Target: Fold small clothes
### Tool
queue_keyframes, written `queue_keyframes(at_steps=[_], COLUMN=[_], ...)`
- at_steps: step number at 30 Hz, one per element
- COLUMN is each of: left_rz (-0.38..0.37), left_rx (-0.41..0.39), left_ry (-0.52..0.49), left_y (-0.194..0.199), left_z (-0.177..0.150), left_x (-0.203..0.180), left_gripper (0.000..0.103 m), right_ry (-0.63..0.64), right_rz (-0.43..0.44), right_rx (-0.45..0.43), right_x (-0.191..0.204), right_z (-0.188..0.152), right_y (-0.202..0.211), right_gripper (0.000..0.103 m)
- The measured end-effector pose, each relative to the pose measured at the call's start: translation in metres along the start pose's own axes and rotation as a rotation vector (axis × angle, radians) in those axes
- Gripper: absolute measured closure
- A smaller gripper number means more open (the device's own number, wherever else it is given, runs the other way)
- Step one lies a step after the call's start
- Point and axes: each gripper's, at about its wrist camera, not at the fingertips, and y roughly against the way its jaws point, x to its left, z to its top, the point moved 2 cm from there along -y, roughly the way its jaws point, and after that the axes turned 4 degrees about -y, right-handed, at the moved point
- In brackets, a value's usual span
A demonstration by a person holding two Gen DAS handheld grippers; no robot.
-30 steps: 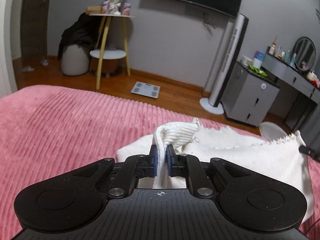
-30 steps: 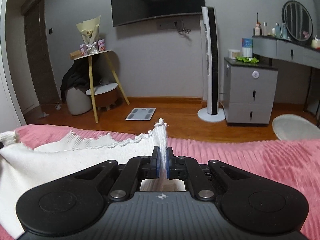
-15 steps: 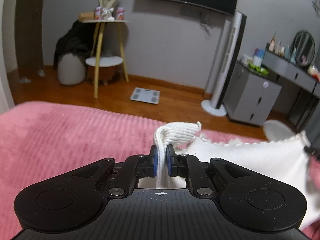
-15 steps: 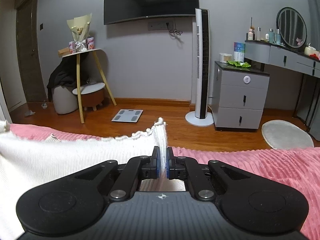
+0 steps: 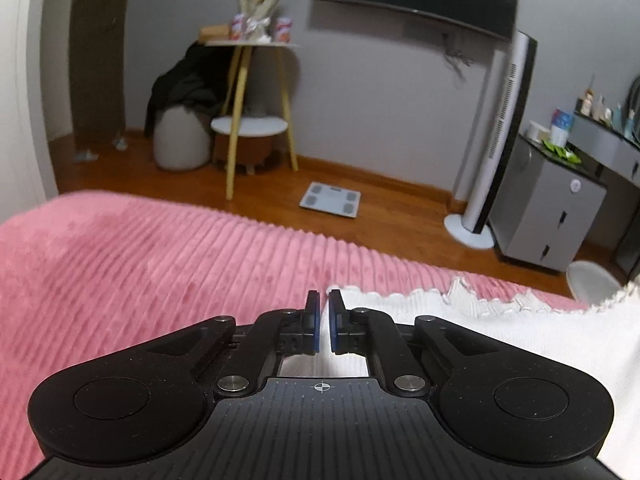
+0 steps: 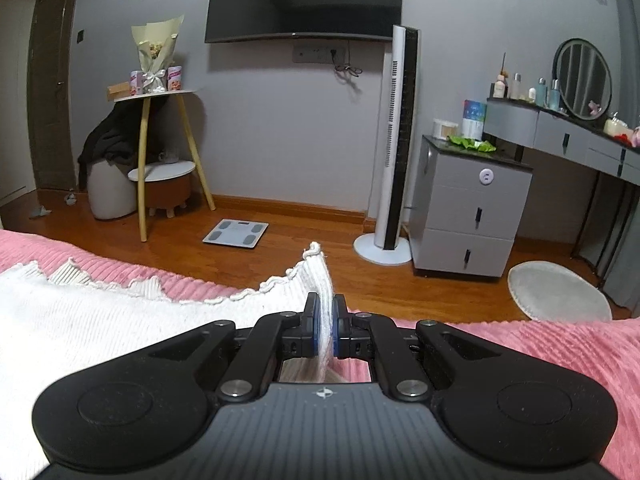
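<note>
The white ribbed knit garment with a scalloped edge (image 6: 132, 320) lies on the pink corduroy-striped bed cover (image 5: 160, 280), spread across the lower left of the right wrist view and the lower right of the left wrist view.

The right gripper (image 6: 325, 320) is closed on one corner of this garment: the cloth stands up between the blue pads and its tip rises just above them, in the middle of the frame.

The left gripper (image 5: 324, 322) is different. Its jaws have just closed further, almost together, but between the pads I see no cloth, only a thin gap. The corner of the garment lies flat on the cover just to the right of the pads. So this gripper seems to hold nothing now.

What could go wrong from here, in my judgement: the garment is held at one corner only. If the right gripper pulls or lifts now, the free side can drag on the rough cover and the fold will become crooked. The edge between the two corners already looks wavy, so wrinkles may stay inside the fold. Also, if the left gripper tries again while nearly closed, it may only push the corner away.
</note>
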Motion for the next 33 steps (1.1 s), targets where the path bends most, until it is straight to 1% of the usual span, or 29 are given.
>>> queue_keyframes(at_steps=[1,2,3,4,5,6,8,10,12,13,14,15,16,17,18,19,20,21,22,24,26,27,29,30,31,32,33], left_rz=[0.004,0.003,-0.023,-0.060,-0.089,-0.105,-0.119,-0.122,-0.116,-0.106,-0.091,-0.078,-0.077,-0.074,-0.064,-0.063,-0.062,-0.046,-0.036,-0.004,0.032,0.062,0.088,0.111,0.146,0.179,0.204], left_rx=[0.031,0.060,0.095,0.116,0.126,0.136,0.163,0.189,0.204,0.201,0.200,0.197,0.195,0.196,0.196,0.196,0.189,0.176,0.163,0.129,0.109,0.105,0.111,0.120,0.132,0.140,0.141], left_ry=[0.007,0.017,0.024,0.027,0.015,-0.009,-0.072,-0.100,-0.078,-0.070,-0.068,-0.066,-0.061,-0.053,-0.046,-0.041,-0.040,-0.046,-0.053,-0.076,-0.115,-0.132,-0.143,-0.152,-0.175,-0.199,-0.217], left_y=[-0.003,-0.004,-0.004,-0.002,0.002,0.004,0.005,0.000,-0.006,-0.009,-0.011,-0.013,-0.015,-0.017,-0.019,-0.020,-0.020,-0.019,-0.017,-0.013,-0.013,-0.013,-0.017,-0.019,-0.022,-0.023,-0.020], left_z=[0.000,-0.004,-0.008,-0.013,-0.017,-0.021,-0.029,-0.036,-0.038,-0.037,-0.037,-0.037,-0.036,-0.035,-0.035,-0.034,-0.034,-0.034,-0.032,-0.031,-0.030,-0.030,-0.031,-0.032,-0.035,-0.037,-0.038], left_x=[0.001,0.002,0.002,0.002,0.001,-0.001,-0.008,-0.015,-0.020,-0.023,-0.024,-0.024,-0.024,-0.024,-0.023,-0.023,-0.023,-0.024,-0.026,-0.030,-0.035,-0.037,-0.040,-0.041,-0.043,-0.045,-0.048], left_gripper=[0.094,0.079,0.061,0.055,0.047,0.038,0.030,0.031,0.038,0.039,0.046,0.059,0.064,0.074,0.085,0.087,0.089,0.090,0.091,0.091,0.091,0.091,0.090,0.089,0.079,0.064,0.059], right_ry=[0.002,0.012,0.025,0.021,-0.016,-0.065,-0.140,-0.152,-0.176,-0.191,-0.205,-0.215,-0.218,-0.226,-0.240,-0.253,-0.256,-0.246,-0.215,-0.141,-0.109,-0.076,0.037,0.083,0.114,0.144,0.169], right_rz=[-0.003,-0.013,-0.024,-0.025,-0.008,0.037,0.136,0.175,0.183,0.194,0.202,0.200,0.174,0.162,0.178,0.192,0.207,0.225,0.211,0.155,0.109,0.077,0.016,-0.005,-0.021,-0.042,-0.061], right_rx=[0.007,0.026,0.065,0.124,0.173,0.202,0.228,0.253,0.275,0.288,0.298,0.309,0.326,0.334,0.342,0.352,0.349,0.340,0.318,0.220,0.145,0.120,0.081,0.088,0.108,0.145,0.178], right_x=[0.002,0.004,0.006,0.005,0.001,-0.004,-0.013,-0.017,-0.019,-0.018,-0.018,-0.018,-0.016,-0.017,-0.018,-0.018,-0.019,-0.018,-0.015,-0.010,-0.007,-0.004,0.008,0.014,0.017,0.020,0.021], right_z=[0.000,-0.002,-0.004,-0.007,-0.010,-0.012,-0.018,-0.022,-0.022,-0.021,-0.019,-0.018,-0.017,-0.016,-0.015,-0.016,-0.016,-0.017,-0.015,-0.010,-0.007,-0.008,-0.014,-0.018,-0.022,-0.027,-0.031], right_y=[-0.003,-0.007,-0.012,-0.016,-0.016,-0.012,0.000,0.004,0.001,-0.003,-0.006,-0.010,-0.016,-0.017,-0.022,-0.025,-0.026,-0.026,-0.024,-0.013,-0.005,-0.003,-0.002,-0.006,-0.010,-0.016,-0.019], right_gripper=[0.098,0.097,0.095,0.090,0.084,0.080,0.067,0.066,0.066,0.066,0.066,0.067,0.067,0.067,0.067,0.074,0.091,0.096,0.096,0.097,0.097,0.097,0.097,0.097,0.097,0.095,0.094])
